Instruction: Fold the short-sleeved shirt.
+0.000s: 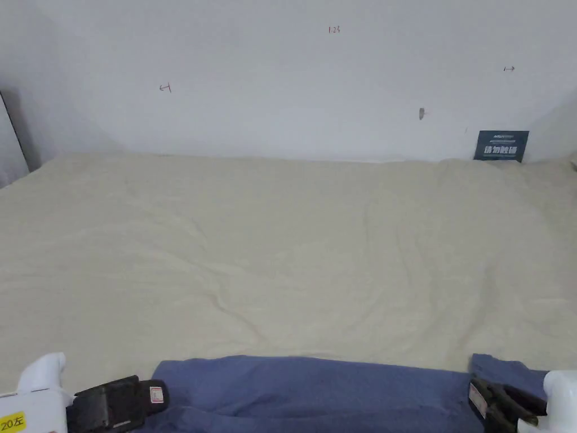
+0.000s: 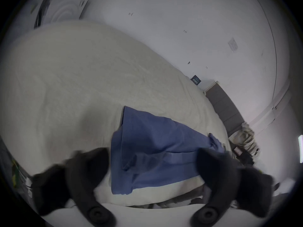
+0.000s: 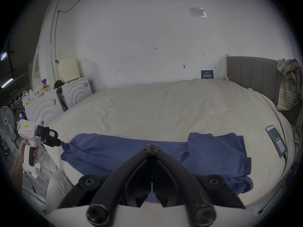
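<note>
**Blue shirt at the near edge of the bed, a claw at each end**

The blue short-sleeved shirt lies spread across the near edge of the bed, on a cream sheet; part of it is doubled over at the right end in the right gripper view. The left claw stands released, jaws wide apart over the shirt's left end; its white body carries a yellow sticker with small writing. The right claw is clenched, jaw tips meeting above the cloth; I cannot tell whether any fabric is pinched. A dark blue sign with pale lettering leans on the wall; faint pen marks dot the wall. A phone lies on the sheet, right of the shirt.
</note>
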Tool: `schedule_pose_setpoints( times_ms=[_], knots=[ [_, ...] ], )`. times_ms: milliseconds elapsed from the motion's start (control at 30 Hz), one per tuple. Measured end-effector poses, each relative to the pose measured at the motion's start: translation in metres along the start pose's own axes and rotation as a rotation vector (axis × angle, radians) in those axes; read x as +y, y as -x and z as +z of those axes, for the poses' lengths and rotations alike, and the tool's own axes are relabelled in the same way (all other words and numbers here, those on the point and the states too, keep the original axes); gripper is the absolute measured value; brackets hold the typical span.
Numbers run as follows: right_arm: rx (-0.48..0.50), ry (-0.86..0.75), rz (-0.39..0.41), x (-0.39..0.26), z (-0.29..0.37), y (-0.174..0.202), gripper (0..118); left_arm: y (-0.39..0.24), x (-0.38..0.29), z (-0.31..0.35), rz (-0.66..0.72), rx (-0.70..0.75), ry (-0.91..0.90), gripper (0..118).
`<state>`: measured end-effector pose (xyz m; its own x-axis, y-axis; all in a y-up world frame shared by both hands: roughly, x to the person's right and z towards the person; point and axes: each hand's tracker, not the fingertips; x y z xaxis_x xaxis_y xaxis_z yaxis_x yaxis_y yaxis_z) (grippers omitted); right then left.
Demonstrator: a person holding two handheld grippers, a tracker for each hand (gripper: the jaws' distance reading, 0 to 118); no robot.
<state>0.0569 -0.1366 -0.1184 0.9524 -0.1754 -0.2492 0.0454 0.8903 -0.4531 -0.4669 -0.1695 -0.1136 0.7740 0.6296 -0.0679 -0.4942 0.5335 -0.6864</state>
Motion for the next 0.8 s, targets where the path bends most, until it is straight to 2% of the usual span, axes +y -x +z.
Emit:
schedule_pose_setpoints(
  times_ms=[33, 133, 300, 433, 533, 567, 600, 633, 667, 700, 733, 767, 800],
  knots=[
    [0.01, 0.009, 0.0, 0.0, -0.001, 0.0, 0, 0.008, 0.005, -0.005, 0.008, -0.026, 0.032, 118],
    [0.007, 0.021, 0.004, -0.001, -0.004, 0.008, 0, 0.028, 0.014, -0.018, 0.086, -0.097, 0.04, 118],
    [-0.005, 0.045, 0.005, -0.004, -0.012, 0.017, 0, 0.053, 0.016, -0.052, 0.319, -0.235, 0.137, 118],
    [-0.003, 0.061, 0.001, -0.005, -0.017, 0.019, 0, 0.045, 0.017, -0.059, 0.263, -0.262, 0.135, 118],
    [0.009, 0.076, -0.005, -0.004, -0.02, 0.02, 0, 0.042, 0.021, -0.066, 0.283, -0.276, 0.167, 117],
    [0.008, 0.078, -0.006, -0.004, -0.022, 0.022, 0, 0.041, 0.021, -0.071, 0.281, -0.304, 0.182, 111],
    [0.009, 0.08, -0.006, -0.004, -0.023, 0.022, 0, 0.038, 0.021, -0.076, 0.285, -0.341, 0.217, 93],
    [0.015, 0.085, -0.009, -0.005, -0.024, 0.022, 0, 0.035, 0.021, -0.081, 0.273, -0.337, 0.254, 51],
    [0.017, 0.088, -0.014, -0.005, -0.025, 0.024, 0, 0.033, 0.021, -0.084, 0.273, -0.287, 0.252, 19],
    [0.027, 0.091, -0.017, -0.005, -0.026, 0.025, 0, 0.03, 0.019, -0.093, 0.259, -0.169, 0.287, 11],
    [0.034, 0.092, -0.015, -0.005, -0.026, 0.025, 0, 0.027, 0.015, -0.101, 0.192, -0.094, 0.341, 11],
    [0.033, 0.092, -0.013, -0.006, -0.026, 0.026, 0, 0.032, 0.013, -0.102, 0.186, -0.107, 0.328, 11],
    [0.036, 0.095, -0.005, -0.005, -0.026, 0.026, 0, 0.032, 0.015, -0.097, 0.273, -0.248, 0.295, 11]
  ],
)
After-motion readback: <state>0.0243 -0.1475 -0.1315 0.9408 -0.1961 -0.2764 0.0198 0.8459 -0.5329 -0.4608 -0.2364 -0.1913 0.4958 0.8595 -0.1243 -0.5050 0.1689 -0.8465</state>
